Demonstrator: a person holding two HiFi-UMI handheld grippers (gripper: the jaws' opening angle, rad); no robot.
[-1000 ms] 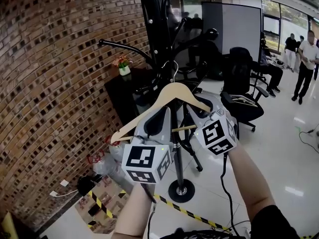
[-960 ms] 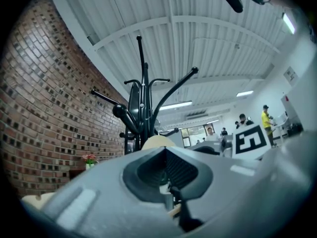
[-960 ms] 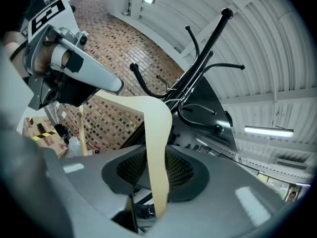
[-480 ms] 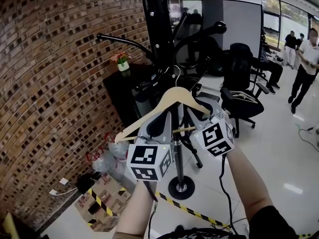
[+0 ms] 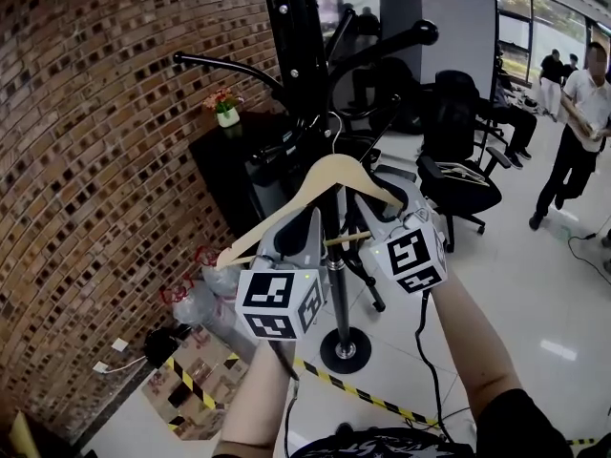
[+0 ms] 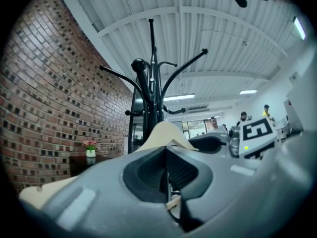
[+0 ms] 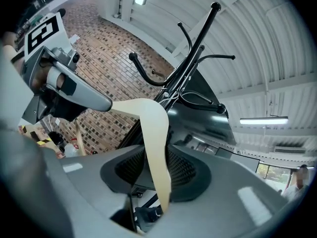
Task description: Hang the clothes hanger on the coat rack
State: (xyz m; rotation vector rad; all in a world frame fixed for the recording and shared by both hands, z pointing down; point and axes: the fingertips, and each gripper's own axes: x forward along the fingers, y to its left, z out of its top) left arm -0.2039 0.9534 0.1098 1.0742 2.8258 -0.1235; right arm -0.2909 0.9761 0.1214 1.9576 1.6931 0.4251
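Observation:
A pale wooden clothes hanger point(image 5: 329, 172) is up against the black coat rack point(image 5: 291, 55). Its wire hook point(image 5: 332, 127) sits among the lower pegs beside the pole; I cannot tell whether it rests on one. My left gripper point(image 5: 307, 216) is shut on the hanger's left arm, and in the left gripper view the wood point(image 6: 163, 132) rises just above the closed jaws of that gripper point(image 6: 166, 155). My right gripper point(image 5: 377, 203) is on the right arm of the hanger. There the wood point(image 7: 154, 148) runs between the pads of the right gripper point(image 7: 151, 175), whose jaws are opening.
A brick wall point(image 5: 95, 160) runs along the left, with a dark cabinet and potted plant point(image 5: 227, 113) beside the rack. The rack's round base point(image 5: 346, 351) stands by yellow-black floor tape point(image 5: 358, 404). A black office chair point(image 5: 458, 175) and a walking person point(image 5: 573, 132) are at right.
The hanger and both grippers have sunk a little beside the rack pole. The person at the right has stepped closer.

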